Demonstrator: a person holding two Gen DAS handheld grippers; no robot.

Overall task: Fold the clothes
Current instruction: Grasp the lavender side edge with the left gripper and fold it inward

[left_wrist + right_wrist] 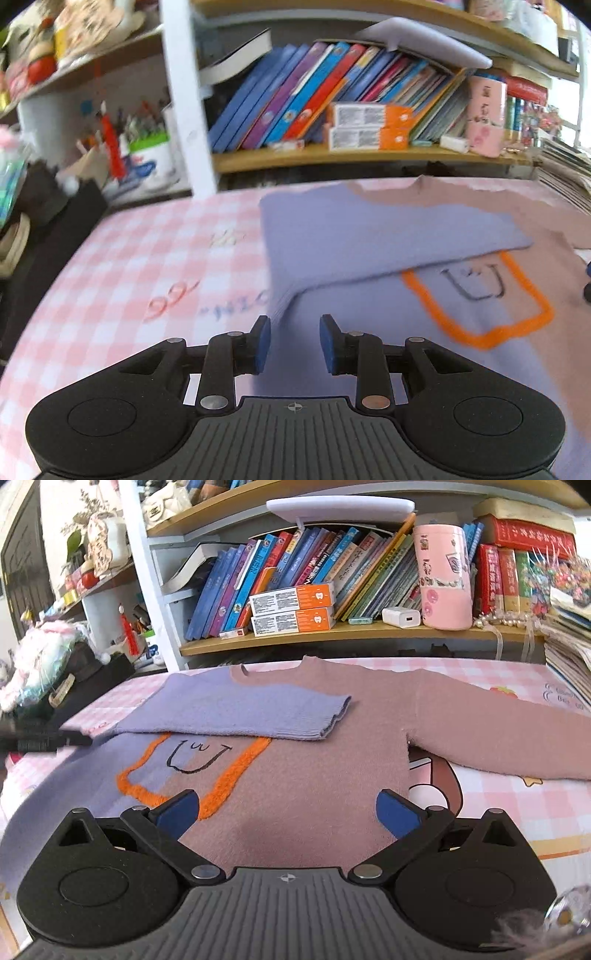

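Sweater point(303, 786) flat on table point(517, 812), lilac sleeve point(236, 712) folded across chest (pink one out); my left gripper point(294, 341) and right gripper point(288, 812) hover, jaws released.

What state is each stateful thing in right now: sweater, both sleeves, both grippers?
sweater: spread flat on the checked cloth, front up, body not yet folded.
purple sleeve: folded in across the chest.
pink sleeve: stretched out to the side, unfolded.
left gripper: open, empty, over the sweater's purple side.
right gripper: wide open, empty, over the sweater's lower body.
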